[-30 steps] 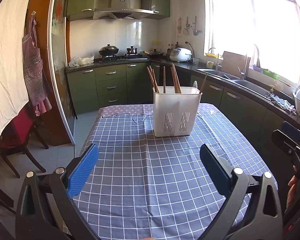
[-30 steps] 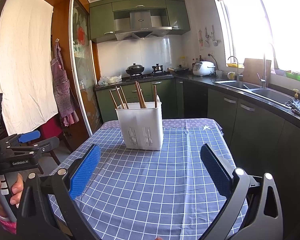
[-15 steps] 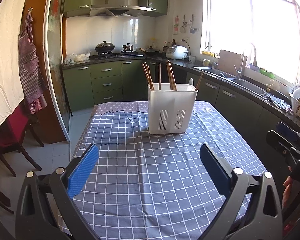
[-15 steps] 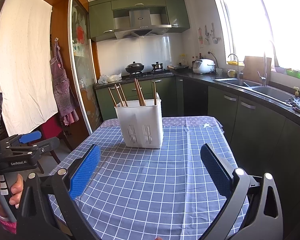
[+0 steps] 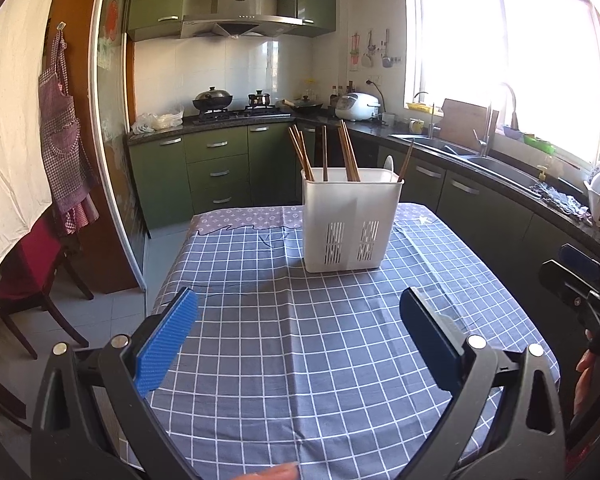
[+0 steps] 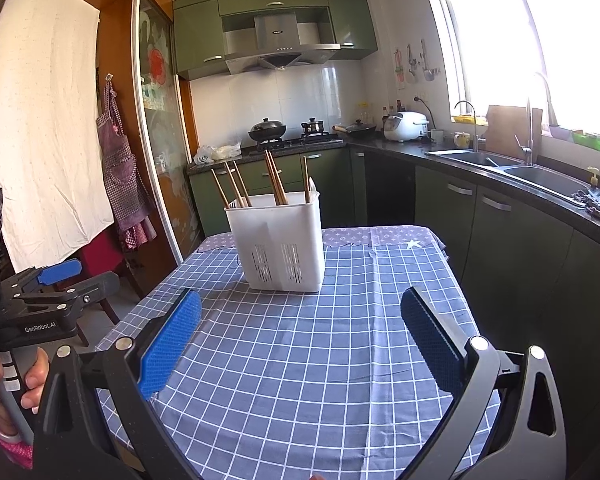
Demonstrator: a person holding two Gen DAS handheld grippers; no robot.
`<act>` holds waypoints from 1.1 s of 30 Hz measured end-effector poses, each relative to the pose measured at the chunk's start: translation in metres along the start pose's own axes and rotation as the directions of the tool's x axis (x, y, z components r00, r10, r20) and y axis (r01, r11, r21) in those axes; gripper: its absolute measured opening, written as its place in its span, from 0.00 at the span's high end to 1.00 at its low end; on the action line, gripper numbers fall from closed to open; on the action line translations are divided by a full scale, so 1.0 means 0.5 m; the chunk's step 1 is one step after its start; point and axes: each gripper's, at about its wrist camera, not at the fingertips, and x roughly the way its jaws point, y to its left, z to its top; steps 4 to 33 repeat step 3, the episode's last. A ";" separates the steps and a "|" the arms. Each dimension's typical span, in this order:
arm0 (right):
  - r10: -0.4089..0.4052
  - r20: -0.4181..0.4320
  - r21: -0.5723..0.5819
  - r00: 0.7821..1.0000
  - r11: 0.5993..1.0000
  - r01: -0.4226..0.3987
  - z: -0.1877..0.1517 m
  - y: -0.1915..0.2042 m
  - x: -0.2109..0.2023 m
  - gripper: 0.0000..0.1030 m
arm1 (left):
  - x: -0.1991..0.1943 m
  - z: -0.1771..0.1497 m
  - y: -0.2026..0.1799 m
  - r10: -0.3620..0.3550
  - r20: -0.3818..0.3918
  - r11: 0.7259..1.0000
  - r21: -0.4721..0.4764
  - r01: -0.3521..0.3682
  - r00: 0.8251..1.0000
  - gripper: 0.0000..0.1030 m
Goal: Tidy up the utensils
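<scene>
A white slotted utensil holder (image 5: 352,220) stands on the far half of the table, also in the right wrist view (image 6: 278,240). Several wooden chopsticks (image 5: 346,152) (image 6: 274,178) stand upright in it, and a white spoon handle (image 5: 388,162) peeks over its rim. My left gripper (image 5: 300,336) is open and empty above the near half of the table, well short of the holder. My right gripper (image 6: 300,336) is open and empty too, at about the same distance. Each gripper shows at the edge of the other's view.
The table carries a blue checked cloth (image 5: 300,340) (image 6: 300,340). Green kitchen cabinets and a dark counter with a sink (image 6: 520,172) run along the right and back. A red chair (image 5: 32,264) stands left of the table. The floor on the left is open.
The left wrist view has shifted: the holder first slid left and up in frame, then sits lower and larger. The right gripper has barely moved. Both stay open.
</scene>
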 end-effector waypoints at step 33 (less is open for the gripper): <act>-0.006 -0.014 0.000 1.000 1.000 0.006 -0.001 -0.004 0.012 0.04 | 0.014 -0.003 0.010 -0.008 -0.027 1.000 -0.021 0.007 1.000 0.07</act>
